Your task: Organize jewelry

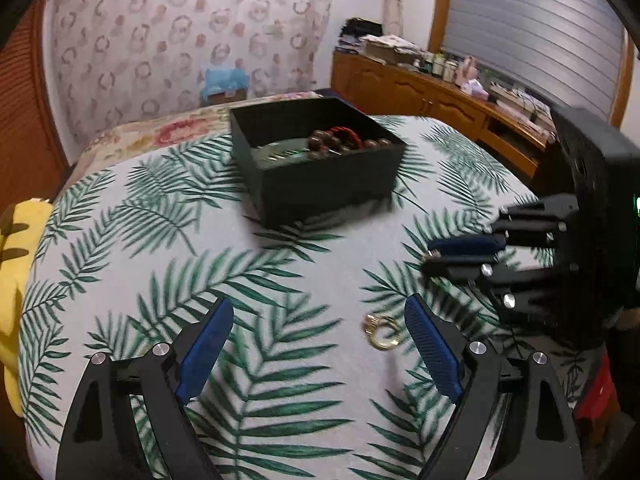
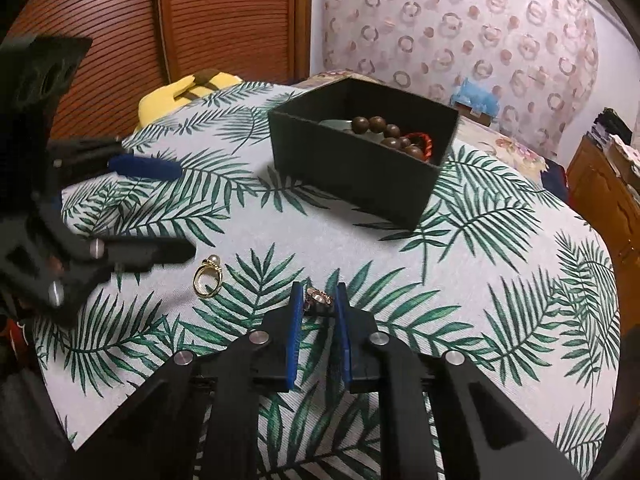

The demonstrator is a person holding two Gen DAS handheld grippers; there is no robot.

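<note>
A black open box (image 1: 320, 168) stands on the leaf-print cloth (image 1: 280, 292) and holds a brown bead bracelet (image 1: 340, 144) with a red cord; the box also shows in the right wrist view (image 2: 360, 172). A gold ring with a pearl (image 1: 380, 332) lies on the cloth between my left gripper's fingers, near the right one; it shows in the right wrist view too (image 2: 207, 277). My left gripper (image 1: 320, 340) is open and empty. My right gripper (image 2: 319, 300) is shut on a small ring with stones (image 2: 319, 298), a little above the cloth.
A yellow cushion (image 1: 16, 280) lies at the table's left edge. A wooden sideboard (image 1: 440, 96) with clutter stands at the back right. A ribbed wooden door (image 2: 200, 20) is behind the table.
</note>
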